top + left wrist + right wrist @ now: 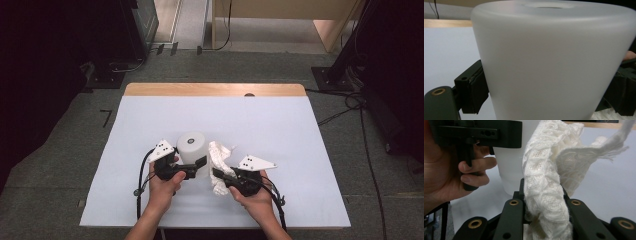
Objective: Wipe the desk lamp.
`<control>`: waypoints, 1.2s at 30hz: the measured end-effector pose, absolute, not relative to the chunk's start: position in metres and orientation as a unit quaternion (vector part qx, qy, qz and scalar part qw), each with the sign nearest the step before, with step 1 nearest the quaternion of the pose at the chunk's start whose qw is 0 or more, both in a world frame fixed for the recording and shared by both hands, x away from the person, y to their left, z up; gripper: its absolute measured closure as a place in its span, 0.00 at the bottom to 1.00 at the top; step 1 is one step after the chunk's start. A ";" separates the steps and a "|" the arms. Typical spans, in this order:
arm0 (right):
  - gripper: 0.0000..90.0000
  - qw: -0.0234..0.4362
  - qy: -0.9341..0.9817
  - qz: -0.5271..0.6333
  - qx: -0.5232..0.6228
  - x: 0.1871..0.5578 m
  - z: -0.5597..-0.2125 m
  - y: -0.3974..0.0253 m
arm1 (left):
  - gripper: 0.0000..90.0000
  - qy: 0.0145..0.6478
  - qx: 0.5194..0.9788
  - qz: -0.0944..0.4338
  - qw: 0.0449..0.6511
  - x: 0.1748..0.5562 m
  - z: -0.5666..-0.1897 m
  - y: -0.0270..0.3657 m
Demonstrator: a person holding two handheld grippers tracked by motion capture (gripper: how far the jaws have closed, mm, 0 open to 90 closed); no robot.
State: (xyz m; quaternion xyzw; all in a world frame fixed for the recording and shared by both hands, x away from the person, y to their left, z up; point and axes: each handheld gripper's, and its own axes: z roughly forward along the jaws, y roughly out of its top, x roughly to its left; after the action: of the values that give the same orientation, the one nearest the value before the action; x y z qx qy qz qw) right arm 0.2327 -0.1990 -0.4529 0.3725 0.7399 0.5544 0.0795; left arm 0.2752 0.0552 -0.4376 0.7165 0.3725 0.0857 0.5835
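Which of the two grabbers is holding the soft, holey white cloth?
The right gripper. Its jaws pinch the knitted white cloth, which flops loosely above them. The left gripper instead clamps the smooth, hard white cup standing upside down on the table.

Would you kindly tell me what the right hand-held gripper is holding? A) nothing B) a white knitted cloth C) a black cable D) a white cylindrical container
B: the right hand-held gripper has its jaws closed on the white knitted cloth, beside the white container.

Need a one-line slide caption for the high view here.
Left tongs clamp an upright white cup; right tongs grip a white knit cloth beside it.
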 end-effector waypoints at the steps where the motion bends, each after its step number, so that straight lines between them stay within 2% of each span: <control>1: 0.84 0.078 0.738 0.555 0.376 0.233 -0.453 -0.200 | 0.09 0.368 0.718 0.084 0.584 0.275 -0.438 0.054; 13: 0.85 0.104 0.720 0.565 0.390 0.237 -0.443 -0.218 | 0.09 0.304 0.768 0.067 0.560 0.269 -0.443 0.035; 20: 0.85 0.124 0.712 0.577 0.380 0.234 -0.429 -0.226 | 0.09 0.273 0.798 0.106 0.527 0.262 -0.448 0.022; 27: 0.85 0.140 0.715 0.578 0.367 0.229 -0.417 -0.227 | 0.09 0.276 0.810 0.131 0.501 0.262 -0.451 0.017; 36: 0.84 0.146 0.728 0.568 0.354 0.228 -0.416 -0.224 | 0.09 0.279 0.809 0.142 0.497 0.261 -0.450 0.017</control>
State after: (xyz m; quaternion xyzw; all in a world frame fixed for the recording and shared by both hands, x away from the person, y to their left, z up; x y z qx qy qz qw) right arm 0.2280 -0.2243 -0.4161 0.3541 0.7284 0.5680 0.1461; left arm 0.2611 0.0174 -0.4502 0.8088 0.2794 0.1421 0.4975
